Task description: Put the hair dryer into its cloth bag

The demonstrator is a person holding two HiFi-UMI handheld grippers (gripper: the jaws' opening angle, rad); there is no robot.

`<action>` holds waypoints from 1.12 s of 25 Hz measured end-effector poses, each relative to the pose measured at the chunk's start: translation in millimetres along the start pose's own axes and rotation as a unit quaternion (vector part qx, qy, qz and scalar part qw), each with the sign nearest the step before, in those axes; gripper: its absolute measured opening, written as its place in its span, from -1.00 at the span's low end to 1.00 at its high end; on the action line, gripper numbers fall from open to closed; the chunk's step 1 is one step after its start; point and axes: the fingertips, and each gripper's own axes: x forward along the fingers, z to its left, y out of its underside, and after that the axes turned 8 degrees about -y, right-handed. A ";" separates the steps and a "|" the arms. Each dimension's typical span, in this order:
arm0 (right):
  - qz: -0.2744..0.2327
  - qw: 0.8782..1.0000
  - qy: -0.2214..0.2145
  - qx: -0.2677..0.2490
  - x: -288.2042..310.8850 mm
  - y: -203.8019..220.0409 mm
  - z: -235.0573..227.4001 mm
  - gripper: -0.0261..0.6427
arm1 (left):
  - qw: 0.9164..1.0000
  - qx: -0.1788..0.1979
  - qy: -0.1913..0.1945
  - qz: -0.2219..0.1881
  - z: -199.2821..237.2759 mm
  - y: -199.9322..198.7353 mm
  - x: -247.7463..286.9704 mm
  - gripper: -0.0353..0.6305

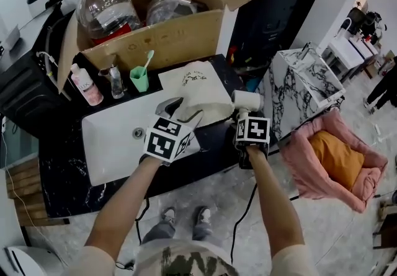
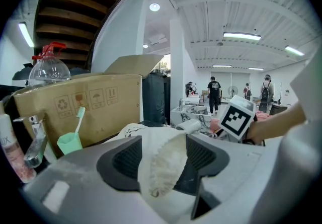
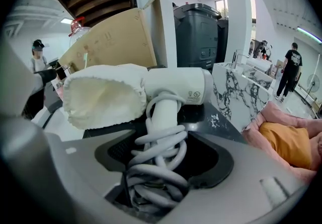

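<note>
while both claws work at the right end of the white sink (image 1: 111, 138), the cloth bag (image 1: 198, 85) lies on the dark counter (image 1: 62, 169) just behind that sink's far right corner. it is cream with a dark print on top, and its mouth is turned toward the dryer.

left claw (image 2: 162, 157): closed on the rim of the bag's mouth, with a fold of cream cloth pinched between its jaws.

hair dryer (image 3: 176, 84): white, lying level just right of the sink. nose end is inside the bag's mouth; rear end and handle are outside. its cord (image 3: 156, 142) is wound in loops round the handle.

right claw (image 3: 163, 155): jaws spread wide with the wound handle between them. a dark gap shows between the loops and the jaw on the right, so no grip on it.

behind the sink, left to right: a pink-labelled bottle (image 1: 84, 84), a small clear bottle (image 1: 116, 82), a green cup (image 1: 139, 77) holding a toothbrush (image 1: 147, 57).

farther behind the sink: an open cardboard box (image 1: 155, 36) with clear plastic containers (image 1: 108, 8) in it.

on the floor, well to the right of the sink: a pink cushion bed (image 1: 322, 163) with an orange pad.
</note>
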 end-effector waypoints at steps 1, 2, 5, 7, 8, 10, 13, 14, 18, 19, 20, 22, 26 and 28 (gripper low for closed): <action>-0.001 1.000 0.002 0.001 0.4 -0.4 -0.1 0.03 | 1.000 0.000 0.000 0.000 0.1 -0.4 0.8 -0.06; -0.002 1.000 0.003 0.003 0.6 -0.8 -0.2 0.03 | 1.000 0.000 0.000 0.001 -0.2 -0.6 1.6 -0.06; -0.005 1.000 0.009 0.006 -0.1 -1.5 -1.2 0.02 | 1.000 -0.002 0.004 0.004 -4.2 -0.5 3.6 -0.06; -0.004 1.000 0.011 -0.003 -0.4 -0.8 -1.7 -0.03 | 1.000 0.001 0.004 0.005 -7.3 0.1 3.9 -0.06; -0.005 1.000 0.010 -0.005 -0.7 -0.4 -1.9 -0.04 | 1.000 0.003 0.004 0.005 -8.6 0.4 3.8 -0.06; -0.008 1.000 0.006 -0.004 -1.4 -0.3 -2.5 -0.09 | 1.000 0.006 0.005 0.005 -10.2 -0.1 3.6 -0.06; -0.012 1.000 0.000 0.000 -2.8 -1.6 -2.8 -0.12 | 1.000 0.007 0.005 0.005 -10.0 -1.2 3.0 -0.06; -0.013 1.000 -0.004 0.001 -3.3 -1.6 -2.8 -0.13 | 1.000 0.008 0.004 0.006 -9.3 -1.1 2.6 -0.06; -0.025 1.000 -0.016 0.006 -5.9 -0.6 -3.5 -0.15 | 1.000 0.010 0.000 0.009 -5.7 0.8 2.5 -0.06; -0.030 0.999 -0.022 0.009 -6.9 -0.7 -3.6 -0.15 | 1.000 0.010 0.000 0.010 -5.4 1.1 2.8 -0.06; -0.035 0.999 -0.027 0.014 -8.1 -0.4 -3.7 -0.16 | 1.000 0.011 -0.001 0.011 -5.3 1.6 3.2 -0.06; -0.041 0.998 -0.034 0.018 -11.6 1.1 -4.8 -0.16 | 1.000 0.013 -0.001 0.014 -6.2 3.2 4.5 -0.06; -0.061 0.997 -0.037 0.011 -22.1 -0.1 -8.1 -0.16 | 1.000 0.019 0.006 0.020 -9.6 6.0 8.3 -0.06; -0.072 0.997 -0.041 0.008 -28.2 -1.6 -7.3 -0.16 | 0.999 0.023 0.009 0.023 -10.7 8.1 9.7 -0.06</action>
